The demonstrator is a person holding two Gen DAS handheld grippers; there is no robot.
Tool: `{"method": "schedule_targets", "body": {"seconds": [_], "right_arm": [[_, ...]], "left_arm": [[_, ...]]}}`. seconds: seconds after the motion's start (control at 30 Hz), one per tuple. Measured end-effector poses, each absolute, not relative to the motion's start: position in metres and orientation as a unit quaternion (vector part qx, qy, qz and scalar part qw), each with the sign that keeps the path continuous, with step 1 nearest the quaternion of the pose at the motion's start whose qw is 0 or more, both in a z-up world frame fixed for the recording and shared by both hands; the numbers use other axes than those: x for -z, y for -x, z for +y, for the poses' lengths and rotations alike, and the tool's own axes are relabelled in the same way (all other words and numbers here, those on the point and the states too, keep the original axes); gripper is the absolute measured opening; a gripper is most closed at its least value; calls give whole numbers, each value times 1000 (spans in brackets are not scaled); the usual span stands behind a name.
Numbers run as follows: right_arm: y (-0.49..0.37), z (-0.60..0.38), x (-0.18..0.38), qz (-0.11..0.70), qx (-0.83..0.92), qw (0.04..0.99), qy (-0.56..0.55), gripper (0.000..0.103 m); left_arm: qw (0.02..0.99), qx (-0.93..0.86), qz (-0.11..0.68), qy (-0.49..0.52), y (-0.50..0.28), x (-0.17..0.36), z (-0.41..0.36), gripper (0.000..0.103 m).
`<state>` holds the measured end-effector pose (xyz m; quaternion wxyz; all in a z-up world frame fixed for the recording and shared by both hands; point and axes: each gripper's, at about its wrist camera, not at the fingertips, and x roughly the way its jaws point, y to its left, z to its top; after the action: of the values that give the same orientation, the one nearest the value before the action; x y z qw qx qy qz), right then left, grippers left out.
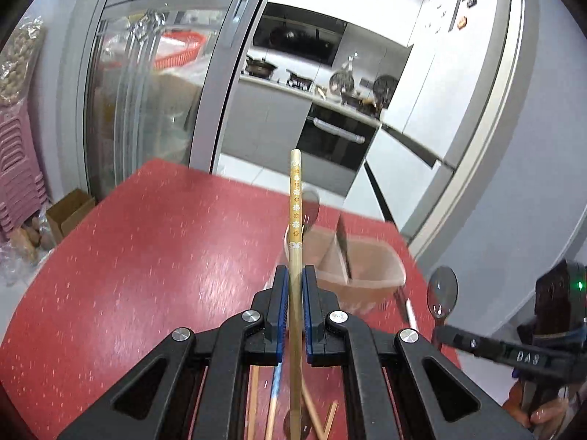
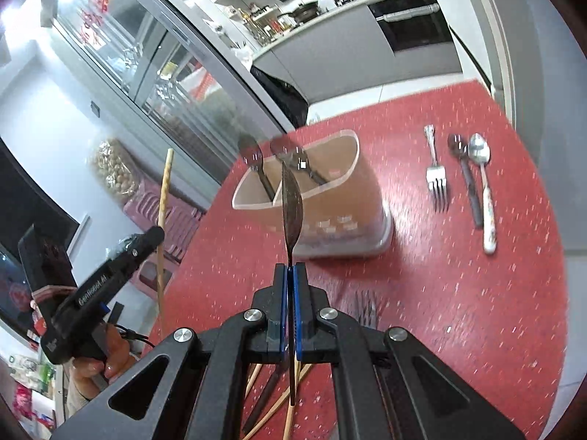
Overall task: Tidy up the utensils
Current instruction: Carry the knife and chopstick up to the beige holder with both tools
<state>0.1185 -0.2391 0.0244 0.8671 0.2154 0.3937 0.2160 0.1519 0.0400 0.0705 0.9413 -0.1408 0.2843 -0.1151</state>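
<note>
My left gripper (image 1: 294, 275) is shut on a bamboo chopstick (image 1: 295, 212) with a gold flowered top, held upright above the red table (image 1: 146, 249). My right gripper (image 2: 292, 271) is shut on a dark spoon (image 2: 291, 201), seen edge-on, just in front of the translucent divided utensil holder (image 2: 352, 198). The holder has two dark spoons (image 2: 256, 168) standing in it. In the left wrist view the holder (image 1: 367, 267) is ahead to the right, with the right gripper's dark spoon (image 1: 442, 289) beside it. More chopsticks (image 1: 271, 403) lie under my left gripper.
A metal fork (image 2: 436, 179), a dark spoon (image 2: 466, 179) and a white-handled metal spoon (image 2: 484, 190) lie in a row right of the holder. Chopsticks (image 2: 271, 403) lie under the right gripper. Glass sliding doors and a kitchen are behind the table.
</note>
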Motion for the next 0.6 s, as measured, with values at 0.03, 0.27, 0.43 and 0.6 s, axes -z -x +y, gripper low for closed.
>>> {"method": "schedule_targets", "body": {"seconds": [0.03,0.27,0.43,0.6], "right_arm": [[-122,-240,-28,388,-215,871,-212,3],[-149,-244,-58,350,-213,890,-198,3],[-175,-244,-72,330,-211,900,-191,3],[-200,-239,-85,305,-210,913,-169,3]], "left_arm": [[942,115,279,145,-157,-74,39,32],[952,111,229,172,-198,-100,35,32],[954,108,209,184,-231,-109,28,32],[962,102,183,175,-258,-111,15,32]]}}
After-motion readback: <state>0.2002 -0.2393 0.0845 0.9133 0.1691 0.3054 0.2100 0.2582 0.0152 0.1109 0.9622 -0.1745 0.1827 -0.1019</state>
